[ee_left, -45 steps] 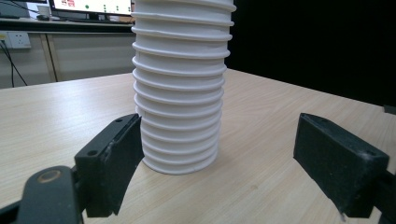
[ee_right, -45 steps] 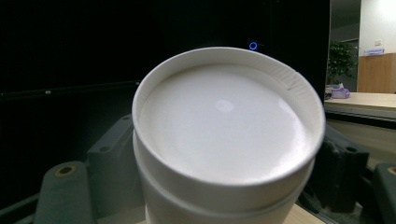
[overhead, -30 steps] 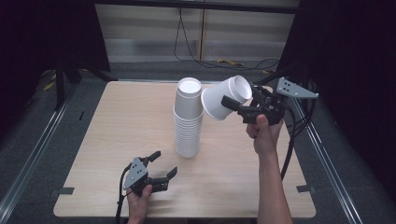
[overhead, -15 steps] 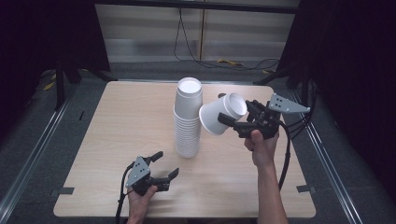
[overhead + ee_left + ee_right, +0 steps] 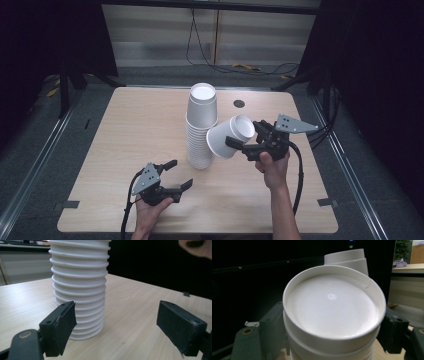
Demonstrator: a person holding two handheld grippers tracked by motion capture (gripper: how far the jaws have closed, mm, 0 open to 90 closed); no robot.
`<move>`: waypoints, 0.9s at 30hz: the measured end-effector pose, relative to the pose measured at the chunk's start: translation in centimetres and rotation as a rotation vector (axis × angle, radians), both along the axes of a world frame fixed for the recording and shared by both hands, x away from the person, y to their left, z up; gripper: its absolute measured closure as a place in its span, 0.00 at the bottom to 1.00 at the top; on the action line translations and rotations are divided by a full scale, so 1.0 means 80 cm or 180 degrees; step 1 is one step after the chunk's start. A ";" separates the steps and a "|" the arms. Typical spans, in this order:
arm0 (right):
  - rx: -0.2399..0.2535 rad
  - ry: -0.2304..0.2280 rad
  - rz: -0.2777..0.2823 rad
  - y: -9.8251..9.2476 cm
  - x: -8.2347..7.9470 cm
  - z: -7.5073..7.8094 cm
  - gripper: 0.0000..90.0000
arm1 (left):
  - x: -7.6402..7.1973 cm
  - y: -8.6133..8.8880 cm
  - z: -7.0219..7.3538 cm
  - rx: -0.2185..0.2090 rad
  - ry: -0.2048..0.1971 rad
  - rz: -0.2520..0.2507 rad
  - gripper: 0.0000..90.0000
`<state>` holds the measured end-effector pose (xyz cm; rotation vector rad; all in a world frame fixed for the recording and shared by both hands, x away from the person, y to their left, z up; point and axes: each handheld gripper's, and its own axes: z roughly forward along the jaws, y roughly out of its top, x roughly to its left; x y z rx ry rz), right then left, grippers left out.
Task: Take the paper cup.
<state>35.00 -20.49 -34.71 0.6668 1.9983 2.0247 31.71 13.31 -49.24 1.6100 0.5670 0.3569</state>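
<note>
A pale wooden table [image 5: 125,150] fills the middle of the high view, with dark floor around it, a light wall panel across the top of the frame and cables hanging down from the upper centre. A small dark round mark [image 5: 239,103] sits on the tabletop just right of centre, toward the far edge.

At the centre of the frame stands a tall stack [image 5: 201,127] of white paper cups, upside down, bases up, resting on the table. In the left gripper view the stack [image 5: 79,287] rises from the centre to the top left, its ribbed rims one above the other.

The right gripper [image 5: 245,140] is right of centre in the high view, lifted off the table, its jaws clamped on a cup [image 5: 230,136] that lies tilted on its side, base toward the gripper and mouth toward the stack; whether it touches the stack cannot be told. In the right gripper view the cup [image 5: 334,315] takes up the centre, base to the camera, a jaw on each side of it.

The left gripper [image 5: 175,176] is at the lower left of centre, low over the table near the stack's foot, jaws spread wide and holding nothing. In its own view the left gripper [image 5: 116,327] has the stack behind its left jaw.
</note>
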 end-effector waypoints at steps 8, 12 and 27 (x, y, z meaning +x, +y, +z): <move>-0.0006 0.0087 0.0098 0.014 -0.001 -0.019 0.25 | -0.007 -0.007 0.021 -0.0012 -0.0130 -0.0140 0.17; -0.0051 0.0138 0.0123 0.018 -0.002 -0.028 0.25 | -0.010 -0.011 0.030 0.0010 -0.0183 -0.0187 0.17; -0.0141 0.0242 0.0256 0.028 -0.007 -0.049 0.25 | -0.011 -0.013 0.052 -0.0121 -0.0200 -0.0412 0.17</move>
